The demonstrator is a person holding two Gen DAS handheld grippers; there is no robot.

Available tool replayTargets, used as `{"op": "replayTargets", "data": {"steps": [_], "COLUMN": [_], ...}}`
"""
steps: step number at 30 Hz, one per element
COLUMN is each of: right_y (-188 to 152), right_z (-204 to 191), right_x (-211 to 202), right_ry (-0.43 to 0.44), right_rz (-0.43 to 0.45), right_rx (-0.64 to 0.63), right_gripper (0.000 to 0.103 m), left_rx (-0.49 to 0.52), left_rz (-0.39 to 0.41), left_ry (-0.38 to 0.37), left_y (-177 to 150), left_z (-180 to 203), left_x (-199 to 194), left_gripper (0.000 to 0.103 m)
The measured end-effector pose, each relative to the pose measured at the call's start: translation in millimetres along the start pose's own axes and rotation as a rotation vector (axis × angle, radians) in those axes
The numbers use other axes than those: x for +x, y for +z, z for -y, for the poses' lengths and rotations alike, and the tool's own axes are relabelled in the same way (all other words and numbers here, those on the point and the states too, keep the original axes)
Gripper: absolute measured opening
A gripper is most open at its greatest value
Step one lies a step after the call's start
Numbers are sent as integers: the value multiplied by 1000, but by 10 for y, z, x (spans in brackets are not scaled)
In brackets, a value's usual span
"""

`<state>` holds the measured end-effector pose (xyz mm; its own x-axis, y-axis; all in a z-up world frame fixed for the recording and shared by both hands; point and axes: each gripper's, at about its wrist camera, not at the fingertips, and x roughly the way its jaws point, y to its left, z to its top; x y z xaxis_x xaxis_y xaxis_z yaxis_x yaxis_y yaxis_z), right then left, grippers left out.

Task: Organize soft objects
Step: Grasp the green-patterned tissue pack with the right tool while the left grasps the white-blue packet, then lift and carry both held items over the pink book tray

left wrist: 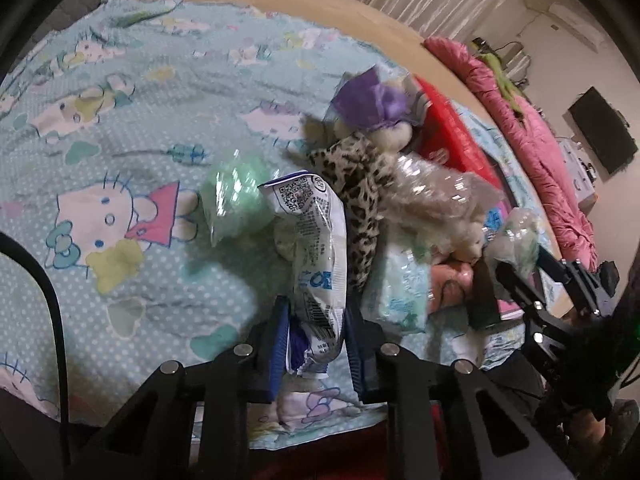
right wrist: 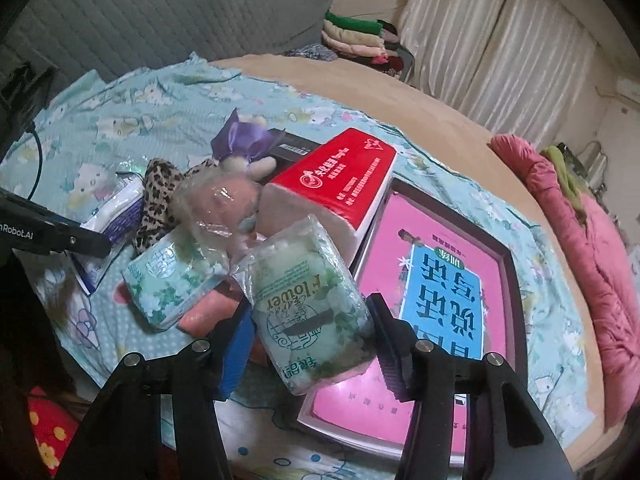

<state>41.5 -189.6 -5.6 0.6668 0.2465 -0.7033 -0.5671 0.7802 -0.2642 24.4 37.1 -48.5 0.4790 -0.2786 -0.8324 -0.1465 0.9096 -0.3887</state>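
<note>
My left gripper (left wrist: pixel 316 344) is shut on a white and blue printed packet (left wrist: pixel 316 256), held above the Hello Kitty bedsheet (left wrist: pixel 120 120). My right gripper (right wrist: pixel 310 340) is shut on a green "Flower" tissue pack (right wrist: pixel 308 304); it also shows at the right of the left wrist view (left wrist: pixel 516 244). Ahead lie a plush doll with a purple bow and leopard-print cloth (left wrist: pixel 368 148), a clear-wrapped plush toy (right wrist: pixel 224 204), a green floral tissue pack (right wrist: pixel 172 280) and a pale green wrapped item (left wrist: pixel 232 196).
A red tissue box (right wrist: pixel 340 176) leans over a pink-covered book (right wrist: pixel 440 280). A pink quilt (right wrist: pixel 580 240) lies along the bed's right side. Folded clothes (right wrist: pixel 356 40) are stacked by the curtains. A black cable (left wrist: pixel 52 300) runs at the left.
</note>
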Motion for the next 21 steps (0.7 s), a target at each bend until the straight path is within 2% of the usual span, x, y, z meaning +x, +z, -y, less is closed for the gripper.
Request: {"op": "replayTargets", "data": {"steps": [5, 15, 21], "right_y": [-3, 6, -21], "right_z": [38, 225, 409], "right_x": [-77, -257, -355], "right_ry": [5, 7, 6], "right_rz": [29, 95, 124], "right_rx": [31, 125, 217], "right_gripper": [56, 56, 56], "left_rx": [13, 61, 102], "left_rz": [27, 173, 190], "left_ry": [-1, 22, 31], "left_y": [-3, 80, 104], "left_z": [51, 249, 421], "left_x": [-99, -566, -639], "left_gripper": [25, 25, 25]}}
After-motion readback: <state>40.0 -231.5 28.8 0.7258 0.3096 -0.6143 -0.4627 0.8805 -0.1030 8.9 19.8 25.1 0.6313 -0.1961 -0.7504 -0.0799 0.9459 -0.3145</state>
